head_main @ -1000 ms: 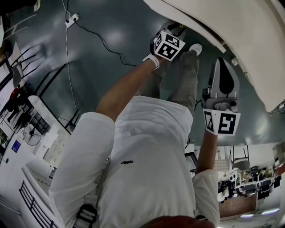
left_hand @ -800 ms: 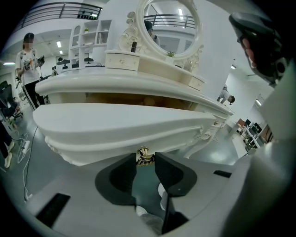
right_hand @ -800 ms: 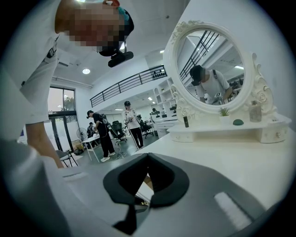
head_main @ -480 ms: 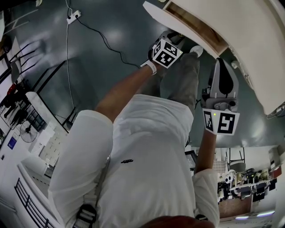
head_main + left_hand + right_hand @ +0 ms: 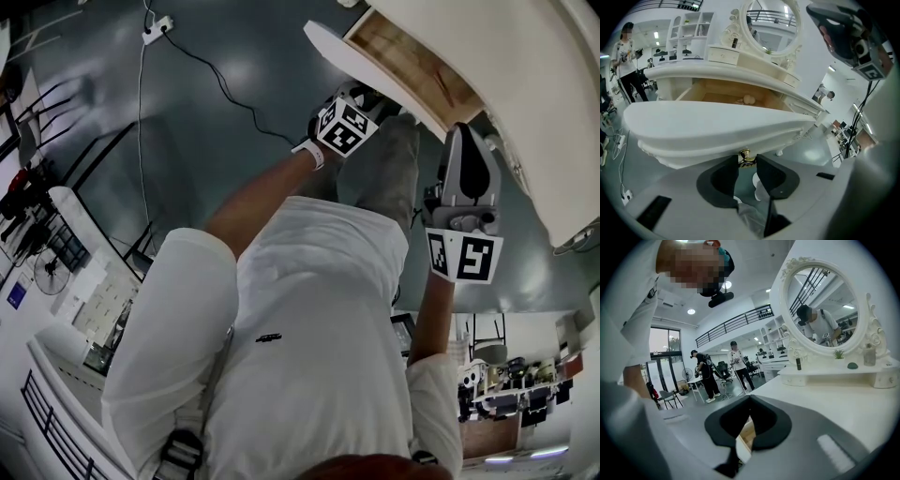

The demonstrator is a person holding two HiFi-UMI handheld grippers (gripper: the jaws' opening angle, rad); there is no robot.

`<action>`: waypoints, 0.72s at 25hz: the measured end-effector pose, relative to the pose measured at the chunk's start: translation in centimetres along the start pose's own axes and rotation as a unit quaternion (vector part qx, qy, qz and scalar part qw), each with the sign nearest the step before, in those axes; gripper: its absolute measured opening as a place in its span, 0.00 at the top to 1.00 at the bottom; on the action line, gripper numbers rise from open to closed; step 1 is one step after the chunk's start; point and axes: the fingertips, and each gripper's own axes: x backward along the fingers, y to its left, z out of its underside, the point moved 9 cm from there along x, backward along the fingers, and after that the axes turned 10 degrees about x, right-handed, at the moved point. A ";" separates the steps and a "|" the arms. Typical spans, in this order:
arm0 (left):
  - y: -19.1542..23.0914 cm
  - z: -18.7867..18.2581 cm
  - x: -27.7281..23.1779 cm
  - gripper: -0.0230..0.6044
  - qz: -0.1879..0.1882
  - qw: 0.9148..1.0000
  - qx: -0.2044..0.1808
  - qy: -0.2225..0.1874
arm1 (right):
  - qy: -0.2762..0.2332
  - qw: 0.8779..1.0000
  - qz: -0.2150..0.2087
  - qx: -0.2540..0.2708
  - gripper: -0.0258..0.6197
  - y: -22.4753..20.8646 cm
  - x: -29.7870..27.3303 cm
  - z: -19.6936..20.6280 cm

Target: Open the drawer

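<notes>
1. Left gripper [image 5: 747, 156]: jaws clamped on a gold knob [image 5: 746, 158], one pad at each side.
2. Knob: fixed to the white curved front of the drawer [image 5: 717, 124], near the middle of its lower edge.
3. Drawer: stands part way out of the dressing table [image 5: 693, 75]; bare wooden inside shows behind the front; a small pale round thing [image 5: 748, 99] lies in it.
4. Right gripper [image 5: 750, 398]: jaws together at the tips, nothing between them; held near the table's edge, apart from the drawer.
5. Dressing table: white; oval mirror [image 5: 820, 301] in a carved frame at the back.
6. Surround: grey floor [image 5: 234, 103]; black cable [image 5: 211, 80] across it; people [image 5: 705, 376] standing far off in the room.
</notes>
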 end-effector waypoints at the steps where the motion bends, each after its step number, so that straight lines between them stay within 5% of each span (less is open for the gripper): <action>1: 0.1 0.2 0.1 0.76 0.002 1.000 0.000 0.003 | -0.001 1.000 -0.001 0.001 0.94 0.0 -0.2 -0.1; 18: -0.3 4.0 1.7 0.76 0.014 0.999 0.009 0.033 | -0.002 1.000 -0.016 0.010 0.94 1.0 0.1 -1.6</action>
